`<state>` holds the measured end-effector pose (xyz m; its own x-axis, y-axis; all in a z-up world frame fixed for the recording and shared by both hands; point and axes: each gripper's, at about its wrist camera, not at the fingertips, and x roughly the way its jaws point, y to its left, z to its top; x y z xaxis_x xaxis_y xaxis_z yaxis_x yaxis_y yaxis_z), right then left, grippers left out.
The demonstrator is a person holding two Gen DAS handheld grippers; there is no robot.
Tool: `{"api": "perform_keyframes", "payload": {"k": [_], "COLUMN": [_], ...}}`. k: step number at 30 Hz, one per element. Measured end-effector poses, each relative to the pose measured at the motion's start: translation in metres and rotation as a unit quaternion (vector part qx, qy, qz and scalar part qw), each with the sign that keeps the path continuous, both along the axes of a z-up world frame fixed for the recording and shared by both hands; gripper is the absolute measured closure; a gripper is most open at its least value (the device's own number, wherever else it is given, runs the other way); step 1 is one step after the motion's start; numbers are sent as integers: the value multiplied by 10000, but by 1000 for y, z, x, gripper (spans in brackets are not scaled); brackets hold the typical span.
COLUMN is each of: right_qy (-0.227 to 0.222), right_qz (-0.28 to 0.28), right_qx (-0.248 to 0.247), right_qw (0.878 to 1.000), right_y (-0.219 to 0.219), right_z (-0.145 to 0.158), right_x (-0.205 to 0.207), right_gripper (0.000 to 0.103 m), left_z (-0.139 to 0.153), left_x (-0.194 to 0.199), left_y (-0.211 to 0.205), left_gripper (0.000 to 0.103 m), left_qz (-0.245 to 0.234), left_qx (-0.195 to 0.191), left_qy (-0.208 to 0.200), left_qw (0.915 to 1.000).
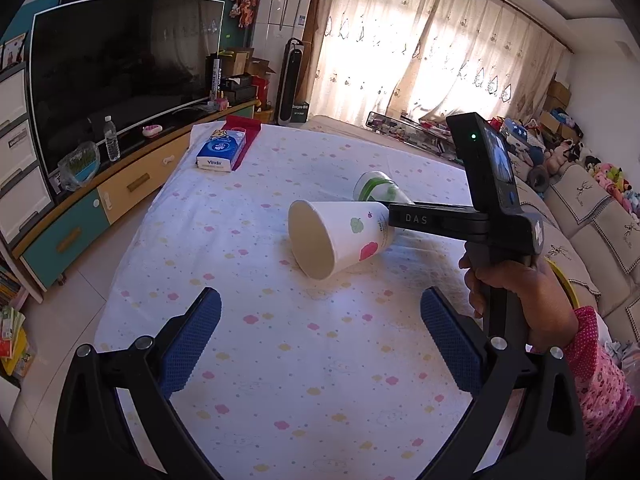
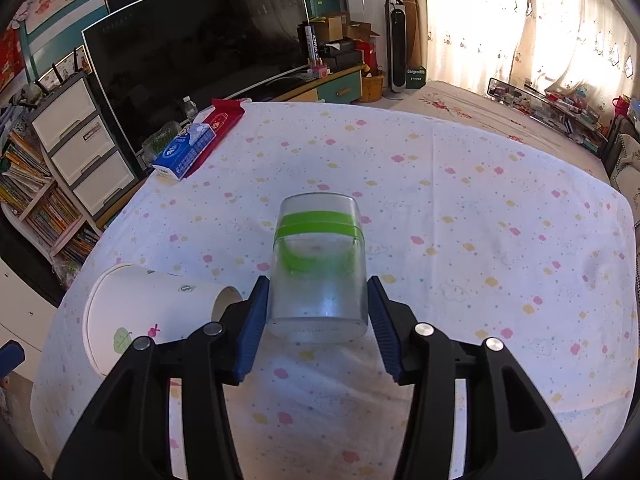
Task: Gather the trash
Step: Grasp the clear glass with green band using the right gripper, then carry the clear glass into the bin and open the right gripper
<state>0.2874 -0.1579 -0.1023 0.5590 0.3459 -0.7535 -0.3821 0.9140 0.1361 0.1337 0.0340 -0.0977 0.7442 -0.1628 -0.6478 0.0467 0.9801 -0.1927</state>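
- While two cups lay tipped on the table, step looked like pickup of the plastic cup; paper cup just beside it.
- Right gripper: jaws part open, straddling the cup base, pads approx. touching, no squeeze seen; next needs closing.
- Left gripper: wide open, empty, short of the paper cup.
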Motion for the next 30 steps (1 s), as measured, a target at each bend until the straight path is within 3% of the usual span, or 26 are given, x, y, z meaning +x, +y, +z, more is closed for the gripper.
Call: {"api": "perform_keyframes", "payload": {"k": [8, 16, 20, 23, 30], "right_qy": [-54, -289, -438, -541, -290], "right_qz": [43, -312, -897, -1480, -2873], "right_qx": [136, 474, 540, 307, 43], "right_qw": [9999, 9980, 9935, 9870, 9574], "right_y": [-17, -87, -150, -202, -327], "right_z": [14, 42, 48, 44, 4], "right_x": [-17, -62, -90, -112, -141], "right_gripper": [56, 56, 56, 56, 56], "left_z": [-6, -12, -14, -17, -21], "left_x": [5, 10, 11, 13, 17], "left_y": [-2, -12, -21, -27, -40], "left_gripper": [5, 5, 5, 5, 5], "left_qz": [-50, -165, -239, -282, -333], "left_qx": [0, 0, 34, 81, 201], "left_qy": [60, 137, 148, 176, 194], "left_qw": [10000, 9998, 9996, 9994, 9991]}}
